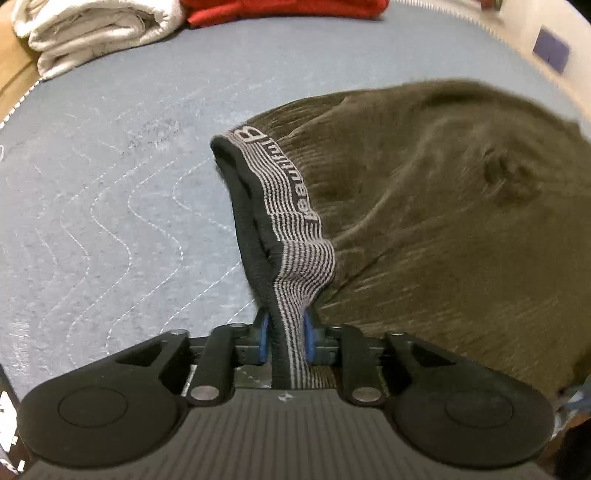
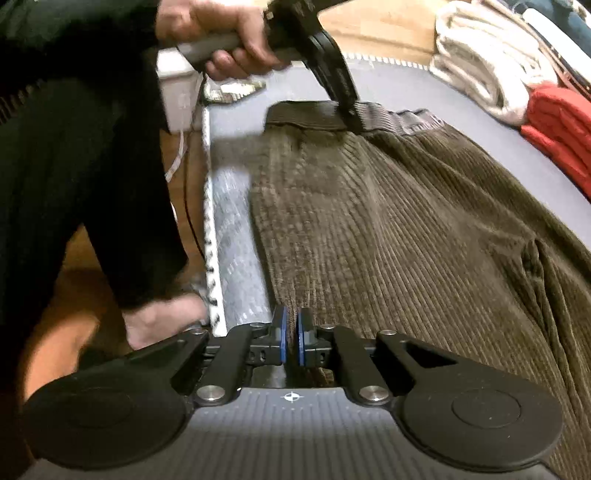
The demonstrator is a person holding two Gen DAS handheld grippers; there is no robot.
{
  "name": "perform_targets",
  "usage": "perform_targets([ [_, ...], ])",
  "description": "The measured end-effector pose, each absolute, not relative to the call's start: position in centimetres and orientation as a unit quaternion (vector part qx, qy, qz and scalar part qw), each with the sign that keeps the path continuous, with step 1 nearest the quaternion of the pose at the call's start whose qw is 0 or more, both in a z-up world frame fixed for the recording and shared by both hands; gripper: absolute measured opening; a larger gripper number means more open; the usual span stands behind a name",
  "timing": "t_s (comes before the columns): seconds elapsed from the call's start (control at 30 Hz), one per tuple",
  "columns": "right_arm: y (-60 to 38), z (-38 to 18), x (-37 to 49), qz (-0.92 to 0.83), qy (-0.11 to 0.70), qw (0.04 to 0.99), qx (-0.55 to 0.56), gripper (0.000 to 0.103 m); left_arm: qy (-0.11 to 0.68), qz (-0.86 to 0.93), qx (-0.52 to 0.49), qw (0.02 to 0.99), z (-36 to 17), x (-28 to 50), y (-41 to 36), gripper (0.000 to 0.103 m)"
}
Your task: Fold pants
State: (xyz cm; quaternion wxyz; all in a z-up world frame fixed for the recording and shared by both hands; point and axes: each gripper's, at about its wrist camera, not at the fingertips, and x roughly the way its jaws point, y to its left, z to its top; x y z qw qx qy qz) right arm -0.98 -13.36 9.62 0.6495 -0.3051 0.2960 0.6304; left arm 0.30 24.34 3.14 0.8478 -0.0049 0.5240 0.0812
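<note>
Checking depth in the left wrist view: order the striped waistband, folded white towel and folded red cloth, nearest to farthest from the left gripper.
1. Striped waistband, clamped in the left gripper.
2. Folded white towel, far left.
3. Folded red cloth, far centre; close to the towel's distance.

pants point(image 2: 388, 229): olive-brown, finely ribbed corduroy
waistband point(image 1: 291, 206): grey with thin dark stripes, dark lettering, black inner edge
surface point(image 1: 129, 155): grey-blue padded cover with pale wavy stitching and a white toothed edge
left claw point(image 1: 285, 338): black body, blue pads
right claw point(image 2: 291, 341): black body, blue pads, grey ridged housing with a small white cross mark
folded towel point(image 1: 96, 33): off-white
folded cloth point(image 1: 284, 11): bright red
sleeve point(image 2: 74, 40): black
floor point(image 2: 85, 258): warm orange-brown wood tone
patch on the wall point(image 1: 551, 51): purple
</note>
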Motion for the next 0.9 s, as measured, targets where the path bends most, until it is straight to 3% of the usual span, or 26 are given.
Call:
perform_targets([
  [0.1, -13.7, 9.7, -0.1, 0.618, 0.307, 0.660, -0.295, 0.017, 0.484, 0.093, 0.010, 0.870, 4.7, 0.3, 23.9, 0.037],
  [0.17, -14.7, 11.0, 0.9, 0.608, 0.302, 0.689, -0.254, 0.044, 0.440, 0.096, 0.019, 0.893, 6.4, 0.1, 23.4, 0.046],
  [0.23, -15.7, 12.1, 2.4, 0.592, 0.301, 0.719, -0.205, 0.053, 0.412, 0.077, 0.013, 0.908, 7.6, 0.1, 22.7, 0.046],
  [0.33, -16.6, 12.4, 4.5, 0.557, 0.316, 0.752, -0.156, 0.053, 0.418, 0.028, -0.016, 0.908, 7.7, 1.0, 22.0, 0.046],
  [0.43, -16.2, 10.4, 6.1, 0.493, 0.366, 0.768, -0.183, 0.056, 0.517, -0.014, -0.023, 0.856, 4.1, 2.8, 21.6, 0.051],
  [0.47, -15.9, 9.2, 6.6, 0.462, 0.391, 0.768, -0.211, 0.057, 0.555, -0.017, -0.006, 0.832, 2.2, 3.3, 21.4, 0.049],
  [0.5, -15.7, 8.0, 7.2, 0.433, 0.415, 0.764, -0.238, 0.057, 0.552, -0.025, 0.012, 0.834, 1.8, 3.3, 21.2, 0.049],
  [0.57, -16.2, 7.7, 8.0, 0.420, 0.424, 0.772, -0.220, 0.067, 0.540, -0.035, 0.004, 0.841, 2.6, 3.4, 21.3, 0.049],
  [0.9, -19.0, 10.7, 10.2, 0.364, 0.377, 0.840, -0.142, 0.074, 0.404, 0.067, -0.160, 0.898, 8.1, 5.2, 28.0, 0.050],
])
